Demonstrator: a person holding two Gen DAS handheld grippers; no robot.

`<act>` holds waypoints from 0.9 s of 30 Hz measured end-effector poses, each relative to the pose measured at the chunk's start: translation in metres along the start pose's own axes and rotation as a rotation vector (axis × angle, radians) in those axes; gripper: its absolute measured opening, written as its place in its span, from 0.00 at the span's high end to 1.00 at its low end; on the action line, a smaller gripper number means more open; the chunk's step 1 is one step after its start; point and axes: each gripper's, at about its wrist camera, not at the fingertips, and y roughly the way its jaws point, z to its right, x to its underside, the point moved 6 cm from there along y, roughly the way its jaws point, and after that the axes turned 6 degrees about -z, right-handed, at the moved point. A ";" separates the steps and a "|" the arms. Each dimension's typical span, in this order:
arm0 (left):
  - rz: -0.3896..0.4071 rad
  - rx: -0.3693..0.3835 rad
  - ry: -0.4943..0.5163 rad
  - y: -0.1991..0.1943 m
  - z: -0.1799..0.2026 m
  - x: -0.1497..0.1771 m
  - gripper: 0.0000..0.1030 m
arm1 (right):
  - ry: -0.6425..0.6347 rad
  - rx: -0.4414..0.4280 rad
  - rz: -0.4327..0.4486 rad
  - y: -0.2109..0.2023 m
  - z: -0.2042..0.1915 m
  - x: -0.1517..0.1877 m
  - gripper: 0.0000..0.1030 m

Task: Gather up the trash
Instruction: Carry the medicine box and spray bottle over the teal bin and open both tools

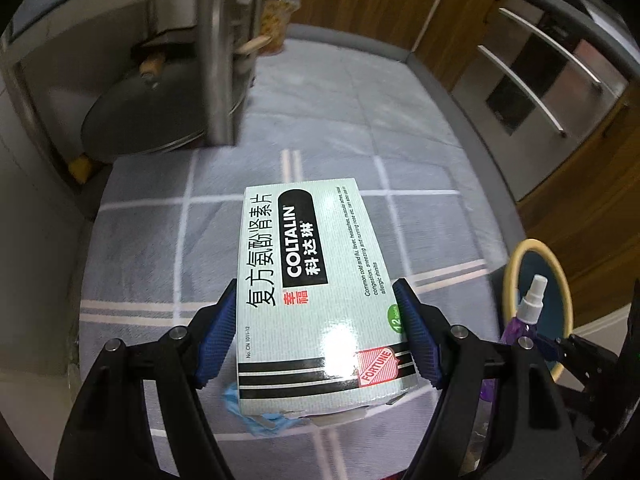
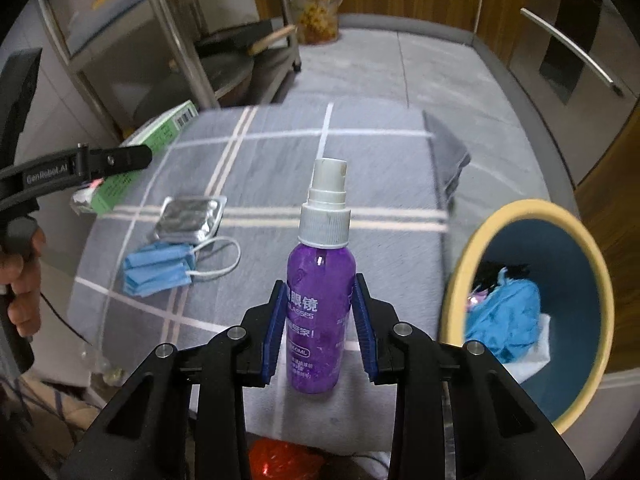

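My left gripper (image 1: 316, 332) is shut on a white Coltalin medicine box (image 1: 316, 280), held above the grey checked cloth (image 1: 160, 240); the box also shows in the right wrist view (image 2: 152, 148). My right gripper (image 2: 320, 328) is shut on a purple spray bottle (image 2: 320, 280) with a white nozzle, held upright over the cloth. A blue bin with a yellow rim (image 2: 532, 312) stands at the right, holding blue crumpled trash. A folded blue face mask (image 2: 160, 268) and a silver blister pack (image 2: 192, 216) lie on the cloth at the left.
A metal shelf rack (image 1: 216, 52) with a pan lid (image 1: 148, 116) stands at the far left. A plastic bag of yellow items (image 2: 320, 12) sits at the back. Wooden cabinets with steel drawers (image 1: 540, 92) line the right. A red bag (image 2: 280, 460) lies below.
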 end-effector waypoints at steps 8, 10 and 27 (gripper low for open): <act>0.020 0.058 0.087 -0.012 0.051 -0.001 0.28 | 0.035 0.007 0.099 -0.039 0.026 0.002 0.66; 0.014 0.081 0.116 -0.012 0.069 0.000 0.28 | 0.055 0.009 0.119 -0.047 0.037 0.002 0.66; -0.064 0.240 0.400 0.019 0.219 0.033 0.28 | 0.253 0.069 0.189 -0.086 0.145 0.036 0.66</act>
